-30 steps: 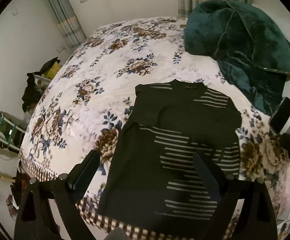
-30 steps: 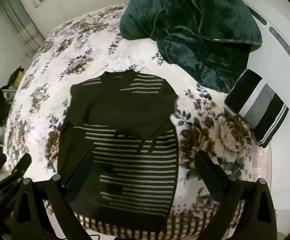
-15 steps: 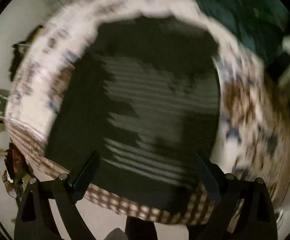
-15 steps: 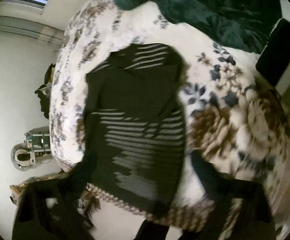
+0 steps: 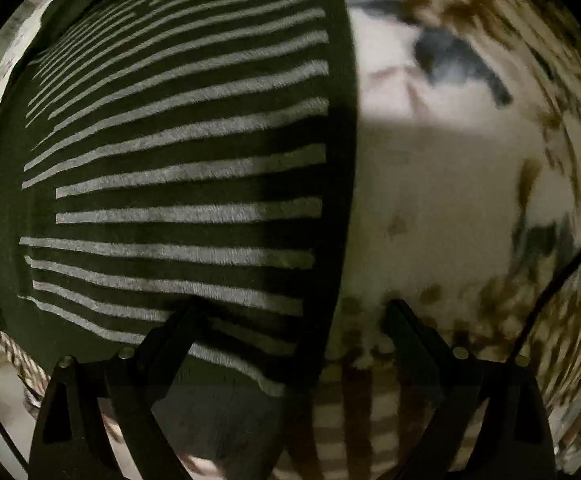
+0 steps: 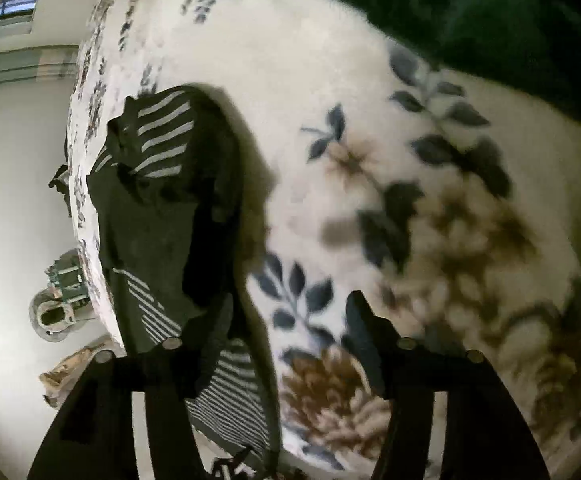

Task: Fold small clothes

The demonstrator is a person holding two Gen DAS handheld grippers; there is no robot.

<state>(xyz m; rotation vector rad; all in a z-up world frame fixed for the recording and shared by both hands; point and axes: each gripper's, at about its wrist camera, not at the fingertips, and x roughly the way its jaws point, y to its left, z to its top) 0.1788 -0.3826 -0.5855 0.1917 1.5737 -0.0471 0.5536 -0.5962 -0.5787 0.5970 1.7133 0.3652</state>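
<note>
A black sweater with grey stripes (image 5: 178, 184) lies flat on the floral bedspread (image 5: 450, 184). In the left wrist view it fills the left half, its right side edge running down the middle. My left gripper (image 5: 290, 320) is open, low over the sweater's lower right corner, its left finger (image 5: 170, 340) over the fabric and its right finger (image 5: 410, 332) over the bedspread. In the right wrist view the sweater (image 6: 158, 216) lies at the left. My right gripper (image 6: 286, 320) is open, straddling the sweater's right side edge near the hem.
A dark green plush blanket (image 6: 470, 8) is heaped at the top of the right wrist view. The bed's checked edge (image 5: 370, 412) is just below the left gripper. Beyond the bed's left side are the floor and some clutter (image 6: 58, 304).
Both grippers have dropped from high above the bed to close over the sweater's lower right part. Both stay open.
</note>
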